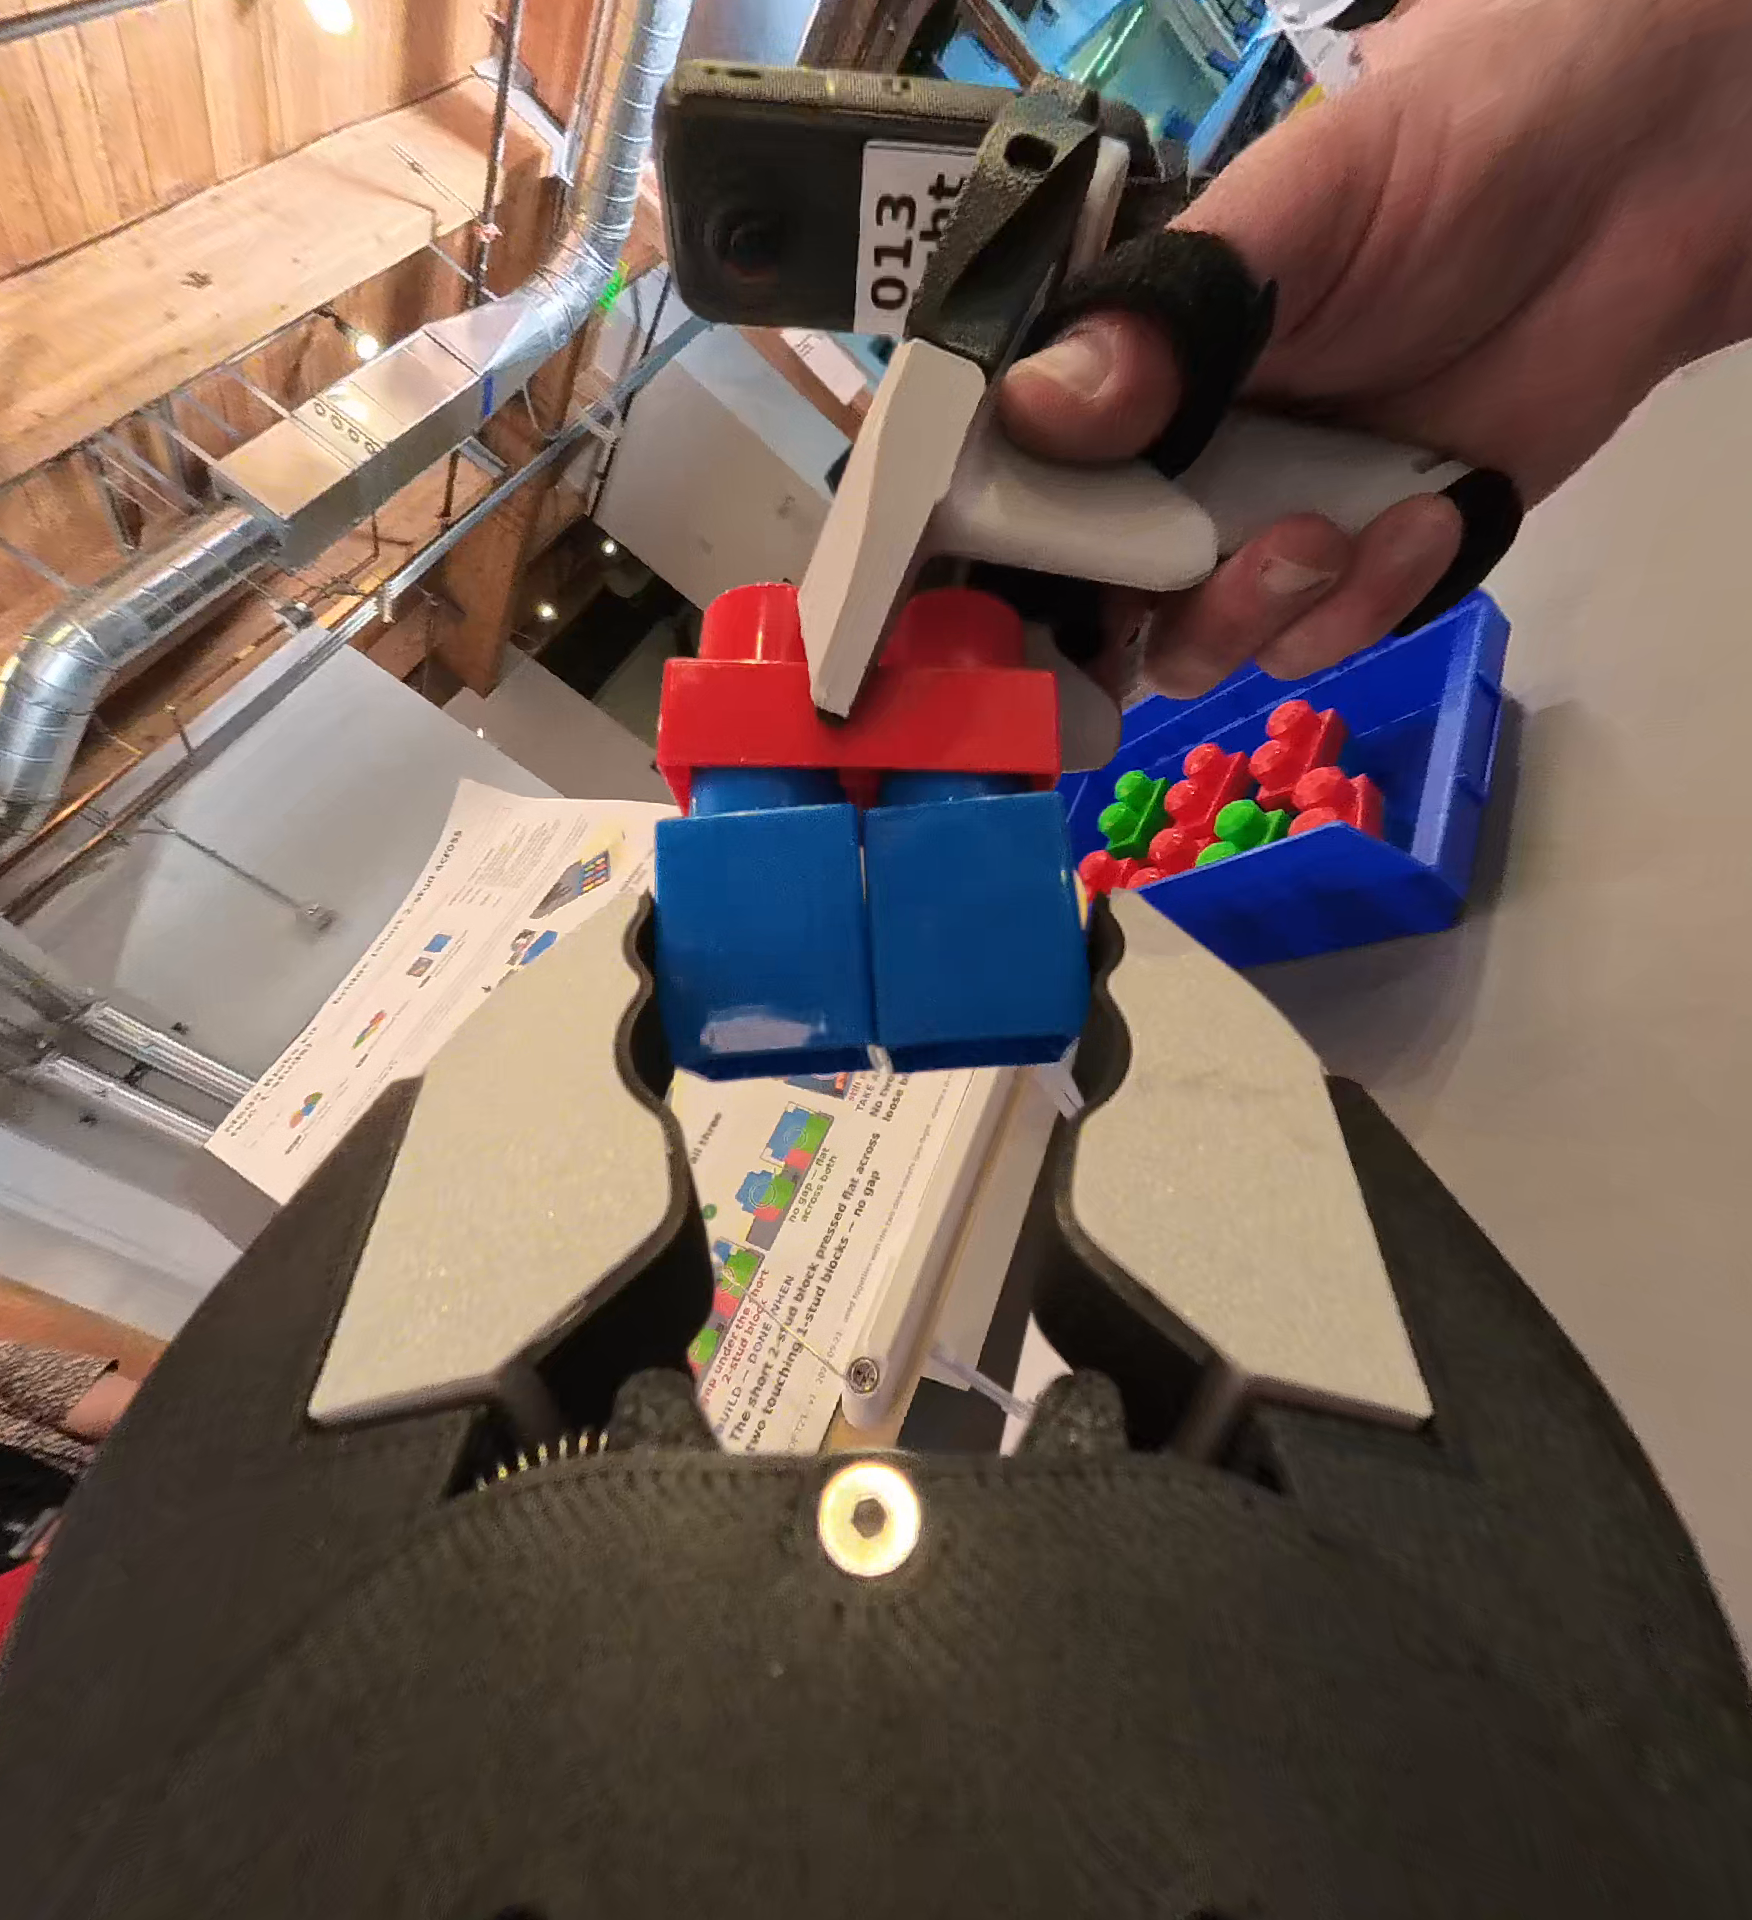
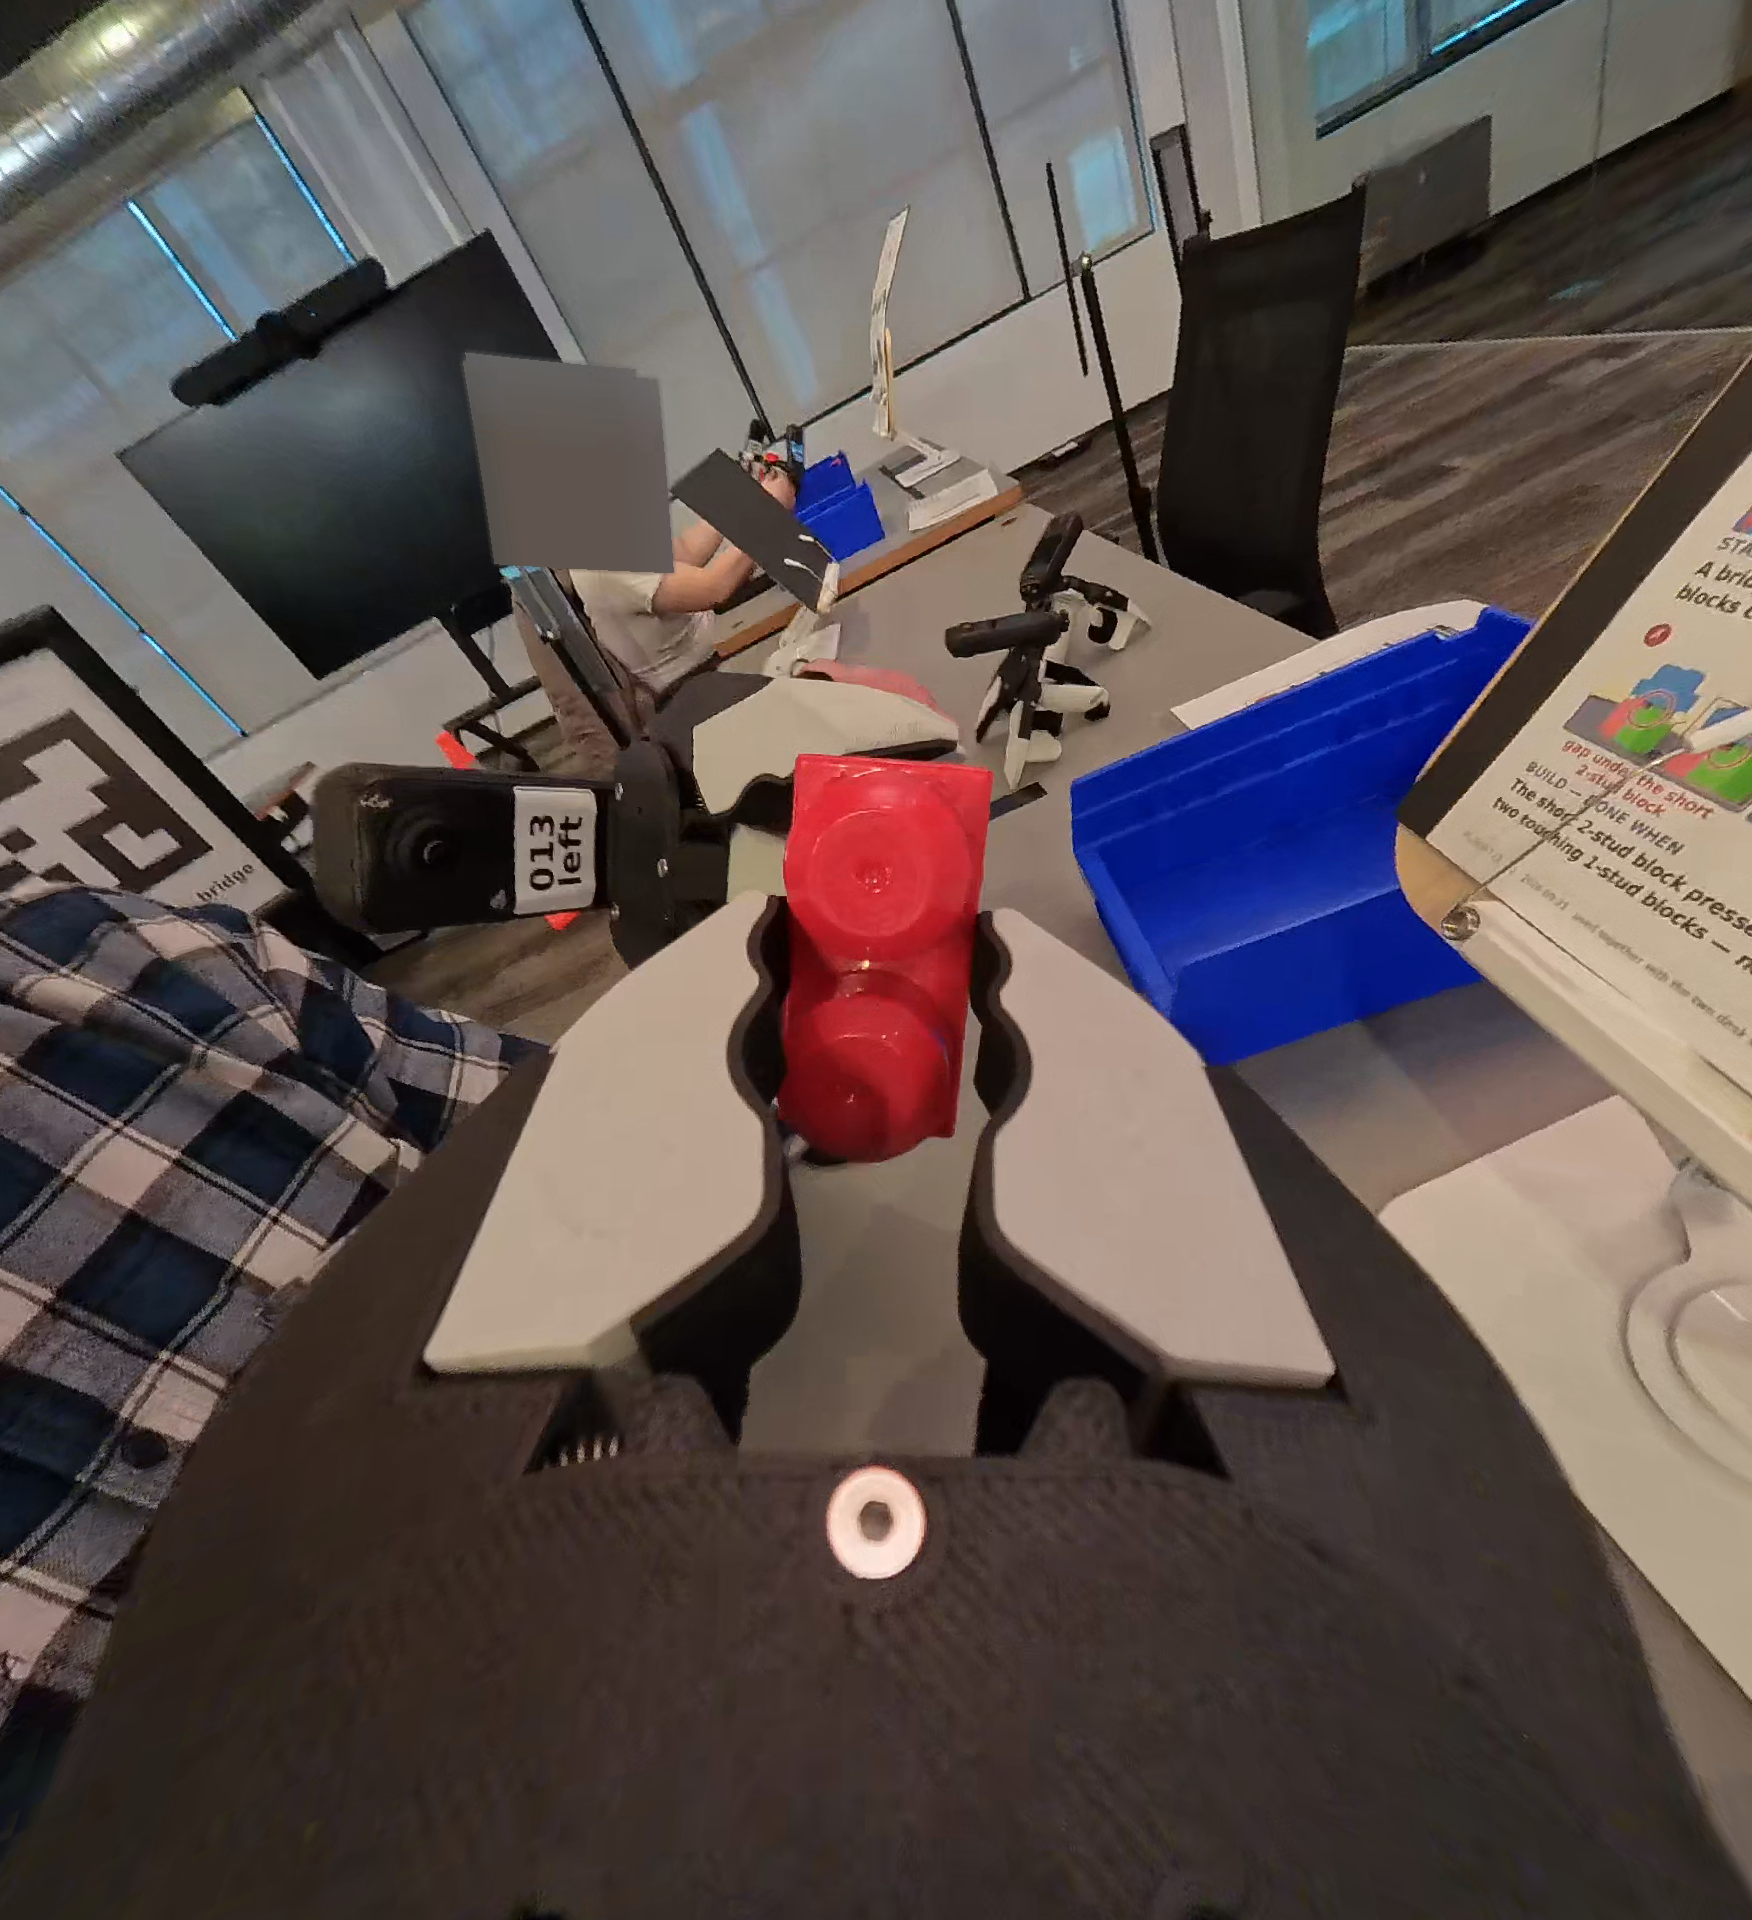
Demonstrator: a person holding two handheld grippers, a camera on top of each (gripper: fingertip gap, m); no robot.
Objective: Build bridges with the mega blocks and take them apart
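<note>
Left tongs (image 1: 872, 966) pinch two blue blocks (image 1: 867, 935); right tongs (image 2: 877, 1023) pinch the red block (image 2: 877, 956); both cameras carry white labels.

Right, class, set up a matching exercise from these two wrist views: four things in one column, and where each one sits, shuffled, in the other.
Things:
1. red two-stud block
2. pair of blue blocks
3. loose red and green blocks
4. instruction sheet

Places:
A. lying inside the blue bin
B. clamped between the left gripper's fingers
C. propped up on a stand beside the bin
D. pinched across its middle by the right gripper, sitting on the blue studs

Pairs: 1-D, 2-B, 3-A, 4-C
</note>
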